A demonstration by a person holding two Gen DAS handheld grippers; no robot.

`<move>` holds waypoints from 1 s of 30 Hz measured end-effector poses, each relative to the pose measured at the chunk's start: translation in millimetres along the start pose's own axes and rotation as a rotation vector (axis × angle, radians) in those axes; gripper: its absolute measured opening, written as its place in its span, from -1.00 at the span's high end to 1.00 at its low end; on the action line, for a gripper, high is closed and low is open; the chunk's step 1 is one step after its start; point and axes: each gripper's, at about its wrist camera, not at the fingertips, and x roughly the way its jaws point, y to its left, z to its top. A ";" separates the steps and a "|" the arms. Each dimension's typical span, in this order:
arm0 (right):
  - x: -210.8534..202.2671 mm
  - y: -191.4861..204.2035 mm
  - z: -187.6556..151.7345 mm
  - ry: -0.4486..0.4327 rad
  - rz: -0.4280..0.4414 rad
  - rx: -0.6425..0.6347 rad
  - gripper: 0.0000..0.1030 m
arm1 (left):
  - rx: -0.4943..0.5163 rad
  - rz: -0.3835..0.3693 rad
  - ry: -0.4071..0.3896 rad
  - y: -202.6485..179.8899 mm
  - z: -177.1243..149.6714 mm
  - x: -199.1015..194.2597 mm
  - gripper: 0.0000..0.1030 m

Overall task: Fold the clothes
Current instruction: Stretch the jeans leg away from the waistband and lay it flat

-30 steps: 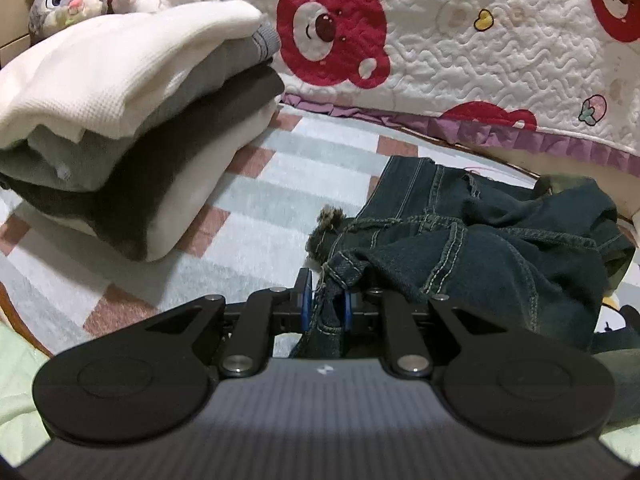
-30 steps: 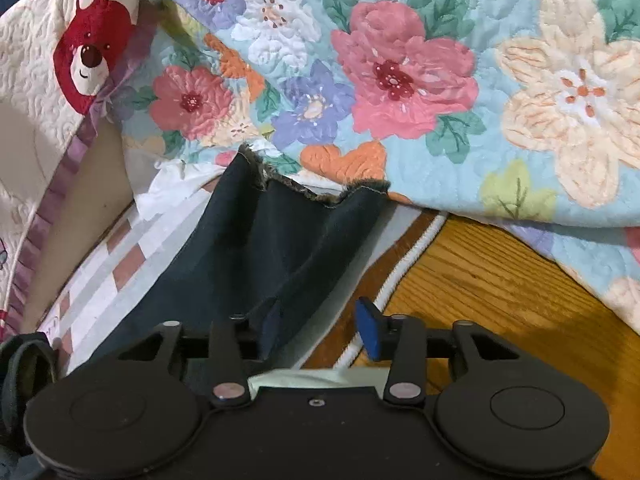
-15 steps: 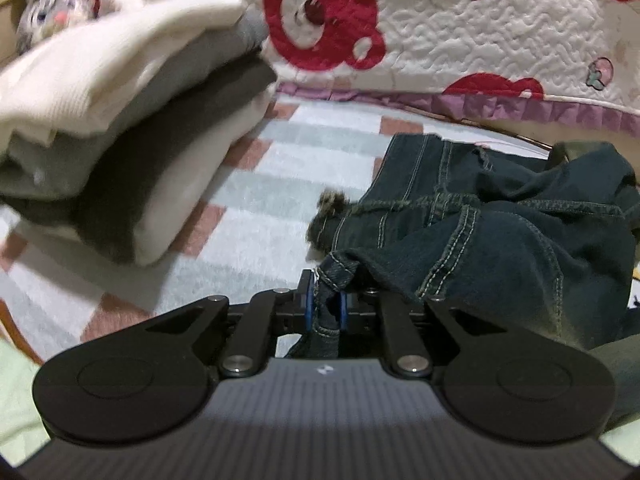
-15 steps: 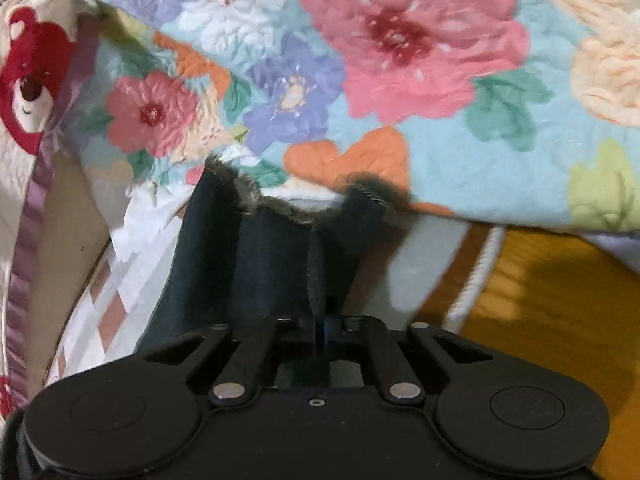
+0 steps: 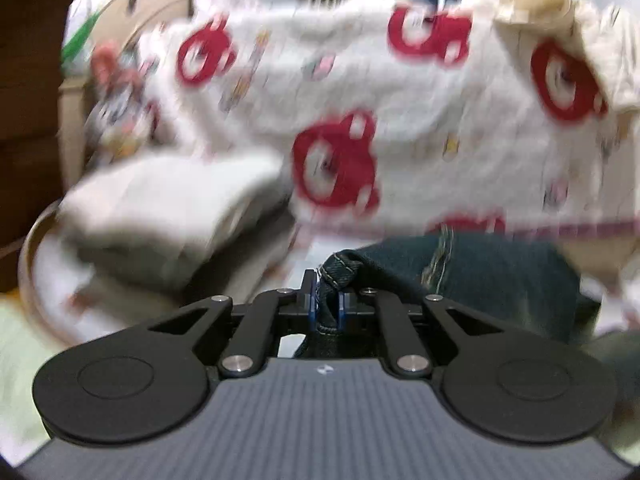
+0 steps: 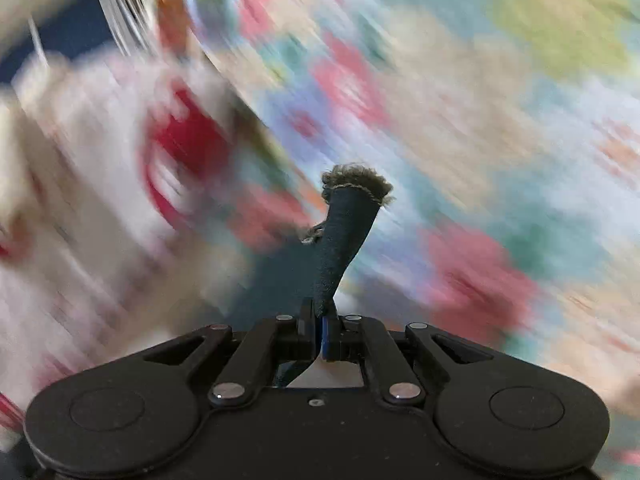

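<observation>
Both clamped: left gripper [image 5: 325,306] on stitched edge of jeans [image 5: 492,276], right gripper [image 6: 320,330] on frayed hem [image 6: 352,216]. Lifted, blurred, before bear quilt [image 5: 400,120], beside folded stack [image 5: 168,208].

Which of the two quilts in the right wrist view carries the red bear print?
The white quilt at the left; the other quilt, filling the right, is blurred pastel florals.

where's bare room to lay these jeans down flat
The one bare patch lies between the stack of folded pale clothes and the dark blue denim jeans, in front of the white quilt with red bears. Left is crowded by the stack; everything else is blurred.
</observation>
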 end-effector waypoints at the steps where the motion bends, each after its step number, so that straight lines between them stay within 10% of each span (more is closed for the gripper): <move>1: 5.8 -13.0 -18.4 0.035 -0.064 -0.037 0.90 | 0.002 0.000 0.054 1.1 -10.8 -3.6 0.83; 4: 25.2 -46.3 -59.4 0.110 -0.156 -0.062 0.91 | 0.032 -0.039 0.199 -0.4 -26.1 5.1 0.80; 13: 63.5 -22.2 -54.3 0.145 -0.055 -0.199 0.91 | 0.275 0.009 0.122 -48.2 20.5 39.3 0.83; 20: -6.3 39.2 58.4 -0.180 0.243 -0.145 0.93 | 0.121 0.025 -0.087 -45.2 116.7 -17.3 0.82; 22: -35.7 25.5 53.7 -0.270 0.212 -0.179 0.93 | 0.016 0.031 -0.117 -29.7 115.9 -48.4 0.82; 30: 0.6 -50.0 -64.5 -0.001 -0.065 -0.504 0.92 | 0.213 0.067 0.394 -23.1 -22.0 -38.8 0.80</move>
